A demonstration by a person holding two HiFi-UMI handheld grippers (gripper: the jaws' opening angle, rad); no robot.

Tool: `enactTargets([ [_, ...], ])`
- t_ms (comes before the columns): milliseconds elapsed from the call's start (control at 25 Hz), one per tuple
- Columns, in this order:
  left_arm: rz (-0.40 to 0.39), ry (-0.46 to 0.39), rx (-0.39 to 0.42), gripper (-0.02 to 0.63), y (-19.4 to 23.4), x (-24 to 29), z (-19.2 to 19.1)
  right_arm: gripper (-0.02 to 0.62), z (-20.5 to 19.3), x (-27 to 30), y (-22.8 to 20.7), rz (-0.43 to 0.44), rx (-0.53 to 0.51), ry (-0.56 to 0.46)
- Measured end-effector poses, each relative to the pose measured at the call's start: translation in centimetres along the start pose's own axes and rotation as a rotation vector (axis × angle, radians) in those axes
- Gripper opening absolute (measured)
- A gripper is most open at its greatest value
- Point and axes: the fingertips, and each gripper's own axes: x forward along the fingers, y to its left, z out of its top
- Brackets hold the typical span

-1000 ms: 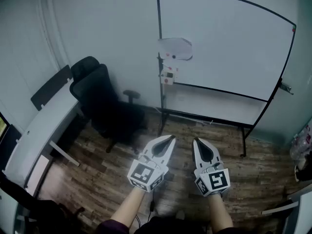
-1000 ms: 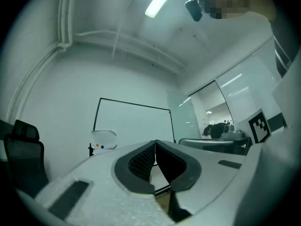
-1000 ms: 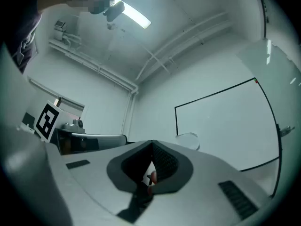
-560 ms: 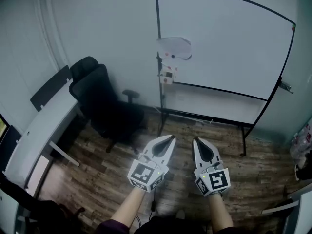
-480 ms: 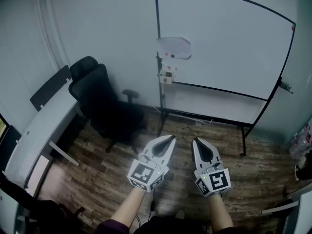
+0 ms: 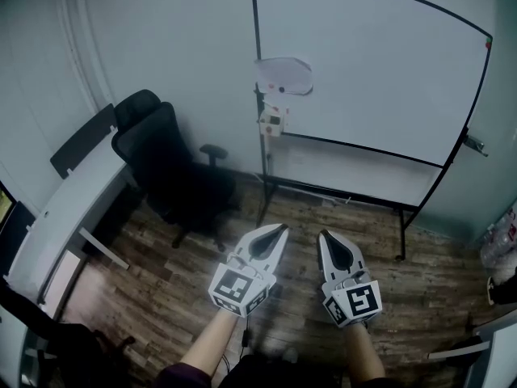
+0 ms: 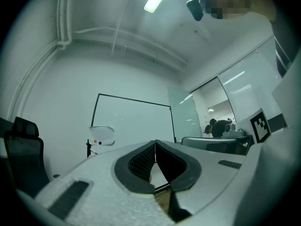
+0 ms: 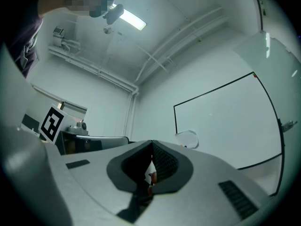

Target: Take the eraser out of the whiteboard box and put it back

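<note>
1. The eraser cannot be told apart at this range; the small whiteboard box (image 6: 273,121) hangs on the left edge of the whiteboard (image 6: 380,71), just below a white sheet of paper (image 6: 283,75) pinned there.
2. The left claw (image 6: 282,229) is clenched, tips together, with nothing between them; it is well short of the box.
3. The right claw (image 6: 323,235) is likewise clenched and empty, just beside the left one, over the wooden floor (image 6: 161,297).
4. Both claws point toward the whiteboard's foot.
5. A black office chair (image 6: 166,168) stands left of the whiteboard, next to a pale desk (image 6: 65,208).
</note>
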Motion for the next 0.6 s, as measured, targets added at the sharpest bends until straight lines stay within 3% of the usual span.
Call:
enactTargets([
  [320, 0.025, 0.032, 0.003, 0.006, -1.0, 2.6, -1.3, 0.003, -1.4, -0.3, -3.1, 0.035, 0.044, 0.016],
  [600, 0.030, 0.050, 0.010, 0.006, 1.4, 5.0, -2.6, 0.003, -2.8, 2.6, -4.9, 0.042, 0.068, 0.012],
])
